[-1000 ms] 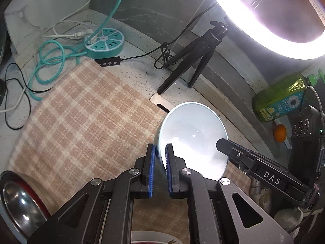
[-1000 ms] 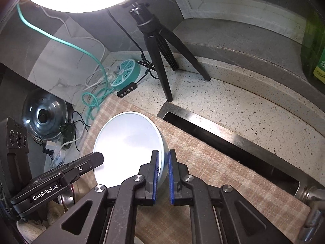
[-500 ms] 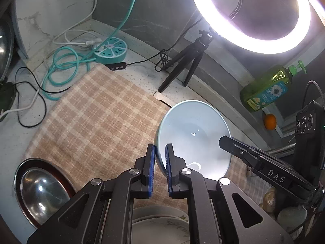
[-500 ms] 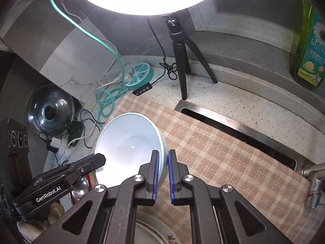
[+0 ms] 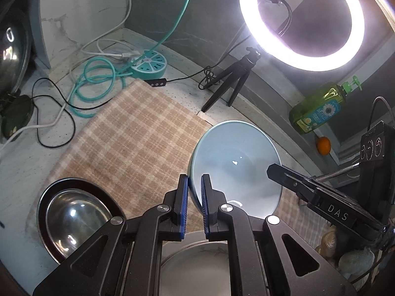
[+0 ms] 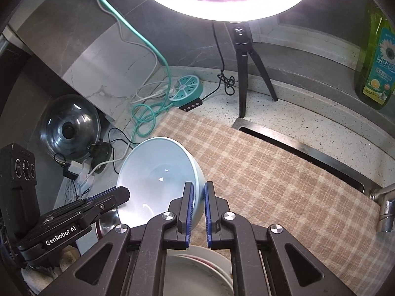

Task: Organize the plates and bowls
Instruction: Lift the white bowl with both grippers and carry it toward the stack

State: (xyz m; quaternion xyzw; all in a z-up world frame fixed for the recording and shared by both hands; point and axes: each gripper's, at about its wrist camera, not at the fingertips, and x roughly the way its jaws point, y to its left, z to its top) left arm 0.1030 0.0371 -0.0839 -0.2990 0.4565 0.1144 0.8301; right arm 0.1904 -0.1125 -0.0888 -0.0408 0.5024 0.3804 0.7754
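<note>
Both grippers hold one pale blue bowl by opposite sides of its rim, in the air above the checked cloth. My left gripper is shut on the bowl's near rim. My right gripper is shut on the rim of the same bowl. A white plate lies just below the fingers; it also shows in the right wrist view. A steel bowl sits in a dark dish at lower left.
A ring light on a black tripod stands at the back. A teal power strip with cables lies at back left. A green soap bottle and an orange stand at right. A sink slot and tap are at right.
Both grippers have risen and pulled back with the bowl, so more of the counter shows. The bowl has tipped from nearly on edge toward opening upward. The steel bowl and white plate came into view.
</note>
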